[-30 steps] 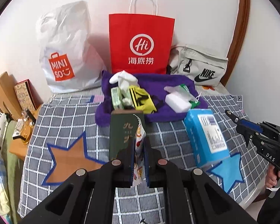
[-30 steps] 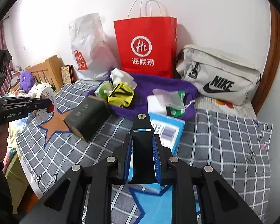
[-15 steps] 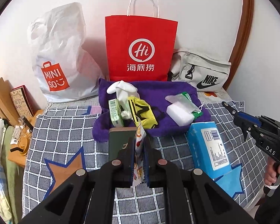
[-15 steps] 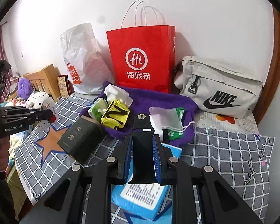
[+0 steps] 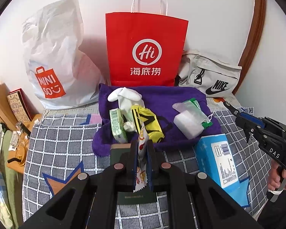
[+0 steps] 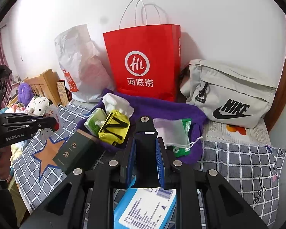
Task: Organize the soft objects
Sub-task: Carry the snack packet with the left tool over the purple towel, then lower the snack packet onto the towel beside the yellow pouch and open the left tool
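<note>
Left gripper (image 5: 142, 152): I clench a thin sachet (image 5: 141, 164).
Right gripper (image 6: 145, 152): I grasp a black strap (image 6: 145, 143).
Far: purple towel (image 5: 171, 97), red bag (image 5: 145, 51).

Snack packet (image 5: 141, 160) (printed) between left gripper (image 5: 142, 148) pads

Bright, even indoor light; both views sharp with heavy fisheye distortion.
Soft shadows fall on the wall (image 5: 209, 9) behind the red bag (image 5: 145, 49) and white bag (image 5: 55, 57). Straight lines bow outward; black vignette fills all corners. No glare, no motion blur.
</note>
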The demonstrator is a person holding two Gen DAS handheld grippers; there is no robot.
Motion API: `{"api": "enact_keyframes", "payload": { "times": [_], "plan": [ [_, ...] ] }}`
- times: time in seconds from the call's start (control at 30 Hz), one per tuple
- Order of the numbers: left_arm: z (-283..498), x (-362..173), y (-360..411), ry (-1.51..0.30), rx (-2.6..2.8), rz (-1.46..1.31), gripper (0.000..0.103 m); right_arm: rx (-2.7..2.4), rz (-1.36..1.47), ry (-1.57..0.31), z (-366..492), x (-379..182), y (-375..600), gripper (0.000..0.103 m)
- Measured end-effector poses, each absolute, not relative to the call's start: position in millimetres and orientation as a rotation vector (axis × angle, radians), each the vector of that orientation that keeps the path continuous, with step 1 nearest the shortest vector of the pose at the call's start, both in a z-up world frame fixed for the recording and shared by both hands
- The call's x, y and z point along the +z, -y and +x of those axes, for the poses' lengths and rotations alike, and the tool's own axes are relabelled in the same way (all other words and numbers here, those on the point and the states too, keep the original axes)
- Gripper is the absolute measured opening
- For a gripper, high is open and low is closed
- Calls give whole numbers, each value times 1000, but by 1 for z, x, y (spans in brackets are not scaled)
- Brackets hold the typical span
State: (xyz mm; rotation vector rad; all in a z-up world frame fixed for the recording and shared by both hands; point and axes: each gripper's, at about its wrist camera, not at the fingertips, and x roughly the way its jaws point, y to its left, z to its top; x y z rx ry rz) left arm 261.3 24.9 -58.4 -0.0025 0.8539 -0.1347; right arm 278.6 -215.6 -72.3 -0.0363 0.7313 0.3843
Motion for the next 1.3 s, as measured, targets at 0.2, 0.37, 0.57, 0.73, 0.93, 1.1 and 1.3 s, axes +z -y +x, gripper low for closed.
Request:
{"api": "enact_keyframes", "payload": {
  "times": [0.2,0.37,0.57,0.73,0.93,1.1,1.3],
  "plan": [
    [277,-58,-24,-855,-132,-27,9,374,-20,-739,297,-75,222,22],
    [292,-62,-21,-872,-135,-45,9,375,-12,-741,315,-80,225,22],
    [309,-68,-15,-888,-154,-52,9,378,-10,-752,341,-87,224,22],
    [325,-73,-13,-910,-166,-67,9,390,-1,-759,363,-92,224,22],
    [345,-88,-8,-942,-184,-84,9,377,17,-778,385,-107,227,22],
    [362,-101,-2,-970,-215,-97,9,367,39,-814,400,-128,232,22],
    [380,-114,10,-986,-278,-121,9,357,34,-854,412,-144,237,22]
  ]
}}
